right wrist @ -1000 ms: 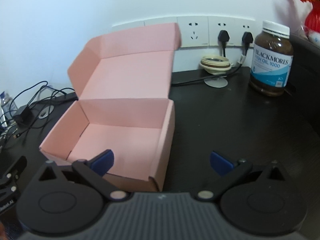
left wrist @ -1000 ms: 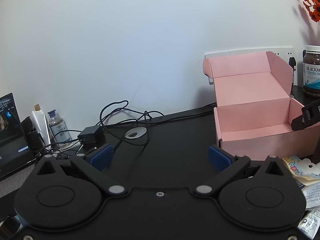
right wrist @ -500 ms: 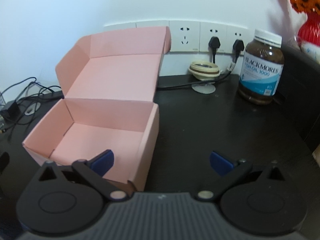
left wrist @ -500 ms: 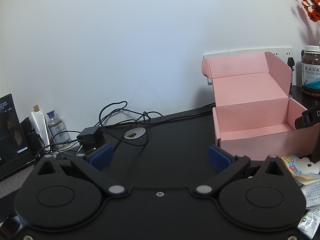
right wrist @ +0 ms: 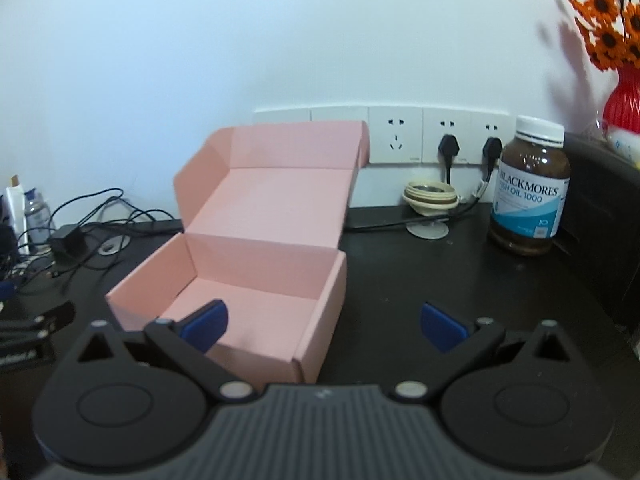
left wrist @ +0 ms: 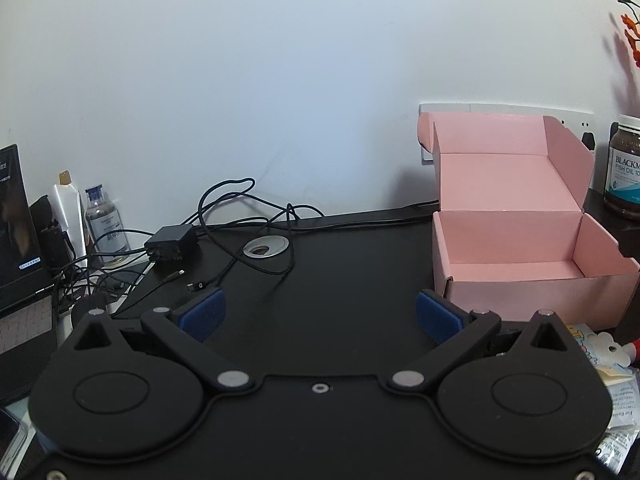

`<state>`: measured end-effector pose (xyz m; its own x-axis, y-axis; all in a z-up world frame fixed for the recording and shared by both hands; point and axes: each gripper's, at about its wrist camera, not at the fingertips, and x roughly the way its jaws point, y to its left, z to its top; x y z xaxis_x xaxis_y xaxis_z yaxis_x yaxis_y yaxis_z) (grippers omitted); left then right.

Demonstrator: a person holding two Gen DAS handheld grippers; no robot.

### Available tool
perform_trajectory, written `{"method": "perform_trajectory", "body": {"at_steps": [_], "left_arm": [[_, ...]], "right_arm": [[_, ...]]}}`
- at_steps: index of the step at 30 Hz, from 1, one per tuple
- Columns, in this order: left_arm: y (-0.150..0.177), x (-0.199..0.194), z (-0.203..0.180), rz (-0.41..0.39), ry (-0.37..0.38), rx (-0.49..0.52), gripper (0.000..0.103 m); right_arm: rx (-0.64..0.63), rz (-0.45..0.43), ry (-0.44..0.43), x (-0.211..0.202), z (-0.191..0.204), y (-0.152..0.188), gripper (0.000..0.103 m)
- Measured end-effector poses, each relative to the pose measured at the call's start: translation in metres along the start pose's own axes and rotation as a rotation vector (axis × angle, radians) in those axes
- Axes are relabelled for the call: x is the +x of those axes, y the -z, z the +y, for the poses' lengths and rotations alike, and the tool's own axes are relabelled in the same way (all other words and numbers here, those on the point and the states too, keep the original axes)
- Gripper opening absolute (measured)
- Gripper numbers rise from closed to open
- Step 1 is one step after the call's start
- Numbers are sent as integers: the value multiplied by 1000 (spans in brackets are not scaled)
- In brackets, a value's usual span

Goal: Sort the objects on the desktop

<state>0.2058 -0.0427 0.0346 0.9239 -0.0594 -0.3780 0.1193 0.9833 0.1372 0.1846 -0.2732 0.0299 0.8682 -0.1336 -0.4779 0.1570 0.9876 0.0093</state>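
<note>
Reading labels first: the brown fish oil bottle (right wrist: pixel 530 188) with a white cap says "BLACKMORES FISH OIL 1000" on a white and blue label; it stands upright at the back right of the black desk (right wrist: pixel 420 272), near the wall sockets (right wrist: pixel 420 136), two of which hold black plugs. A small clear bottle (left wrist: pixel 105 224) at far left carries print too small to read, beside a white tube (left wrist: pixel 68 216). Printed sachets (left wrist: pixel 616 392) lie at the lower right edge of the left view, text unreadable.

Pink cardboard box (right wrist: pixel 240 276) sits mid-desk, lid flap up against the wall, nothing visible inside.

Left gripper (left wrist: pixel 318 314): jaws spread wide, holding nothing, over bare desk, box just to its right. Right gripper (right wrist: pixel 322 322): jaws wide, holding nothing; its left blue pad overlaps the box's front in view.

Around: tangled black cables (left wrist: pixel 248 216) and a black adapter (left wrist: pixel 172 242) by a metal grommet (left wrist: pixel 265 247); laptop (left wrist: pixel 16 240) at far left; cream-coloured holder (right wrist: pixel 430 200) under the sockets; red vase (right wrist: pixel 624 100) with orange flowers (right wrist: pixel 608 32) at right.
</note>
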Motion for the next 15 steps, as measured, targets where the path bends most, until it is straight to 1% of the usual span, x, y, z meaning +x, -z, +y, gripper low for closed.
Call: {"method": "perform_trajectory", "body": {"at_steps": [7,11,15], "left_arm": [[3,-2,-8,-13,-13,39,103],[3,-1,-9,-10,-17,45,103],[3,-1,-8,-11,-24,45,103]], "right_arm": [[-79,-70,38,-24,12,18,102],[-111,-78,45,-30,17,26,102],[-117,-96,58,-38,18,33,102]]}}
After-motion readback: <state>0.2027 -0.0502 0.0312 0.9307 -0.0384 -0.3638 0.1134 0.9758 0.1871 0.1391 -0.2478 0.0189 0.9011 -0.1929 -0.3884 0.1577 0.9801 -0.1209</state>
